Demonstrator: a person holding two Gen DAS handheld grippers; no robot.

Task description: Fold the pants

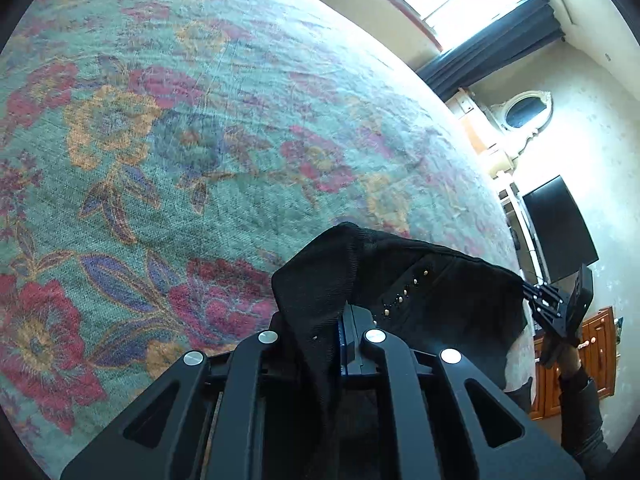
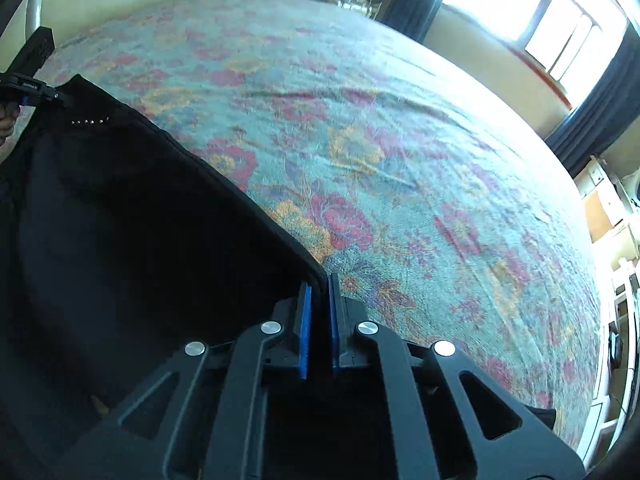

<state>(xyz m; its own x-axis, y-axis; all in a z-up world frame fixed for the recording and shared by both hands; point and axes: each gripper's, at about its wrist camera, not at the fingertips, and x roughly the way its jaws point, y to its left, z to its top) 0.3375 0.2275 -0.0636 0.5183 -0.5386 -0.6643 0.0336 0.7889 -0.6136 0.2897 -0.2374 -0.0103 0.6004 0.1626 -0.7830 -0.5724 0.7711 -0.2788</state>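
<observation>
I hold the black fabric pants (image 2: 120,220) with both tools, above the bed with the green bedspread with red and orange flowers (image 1: 180,100). My left gripper (image 1: 320,328) is clamped on one corner of the top edge; the cloth bunches between its blue pads (image 1: 341,336) and folds over the jaws. My right gripper (image 2: 318,300) is clamped on the other part of the same edge, where a thin black hem runs down between its two blue pads. In the left wrist view I can see the right gripper far on the right side, with the fabric stretched from it toward me, and a row of small metal studs (image 1: 404,292) on the cloth between. The pants hang from these two points; most of the cloth drops below and I cannot tell if the legs touch the bedspread.

I think the risk now is the right grip. Only a narrow strip of hem is inside these pads, so if I pull the two hands apart too strongly, the edge may slip out and that side will fall. The left grip has much bunched cloth, so it can hold an extra layer and make a crooked fold. Also, if I lower the pants without keeping the edge tight, the legs may land twisted on the bed.
</observation>
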